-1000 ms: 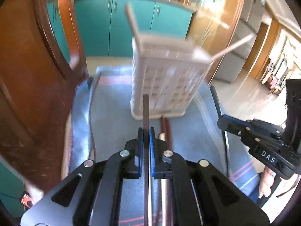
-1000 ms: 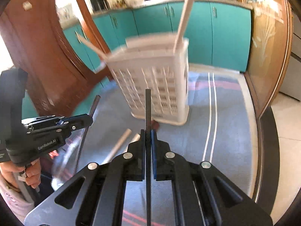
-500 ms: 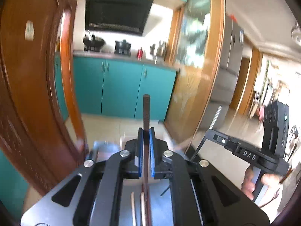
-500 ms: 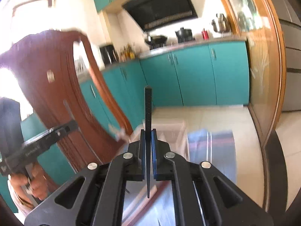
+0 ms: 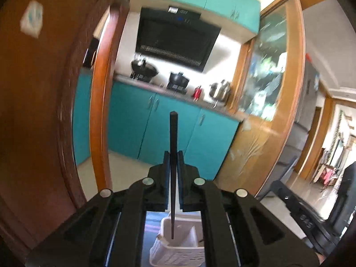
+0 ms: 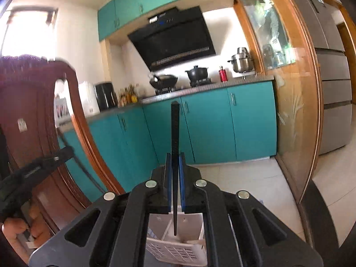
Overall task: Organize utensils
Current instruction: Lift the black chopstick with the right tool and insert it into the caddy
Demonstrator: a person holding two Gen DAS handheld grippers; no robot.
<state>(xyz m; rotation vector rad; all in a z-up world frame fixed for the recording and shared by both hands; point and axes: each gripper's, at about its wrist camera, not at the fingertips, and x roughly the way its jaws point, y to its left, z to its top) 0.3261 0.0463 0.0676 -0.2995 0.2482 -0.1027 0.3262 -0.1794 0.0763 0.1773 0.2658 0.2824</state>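
Each hand carries one utensil above the holder, so the sorting looks to be under way rather than finished. The white slotted plastic utensil basket (image 5: 178, 248) stands on the blue cloth-covered surface (image 5: 151, 224), low in both wrist views and directly beneath the raised tools. In the right wrist view the basket (image 6: 178, 242) shows inner dividers; whether anything already stands in its compartments is hard to tell, since the black frames hide most of it. Judging from this, at least these two pieces are left to be dropped in, and anything lying on the surface is hidden.

The left tongs (image 5: 174, 155) are clamped tight on a long, slim dark chopstick (image 5: 173, 138), which stands nearly upright between the blue pads, its upper end against the teal cabinets and its lower tip hanging over the basket's opening. The right tongs (image 6: 175, 158) are likewise closed hard on a second thin black chopstick (image 6: 174, 133), held upright, its tip hanging above a basket compartment and not yet inside it. The left tool also shows at the left edge of the right wrist view, gripped by a person's hand (image 6: 15, 229).
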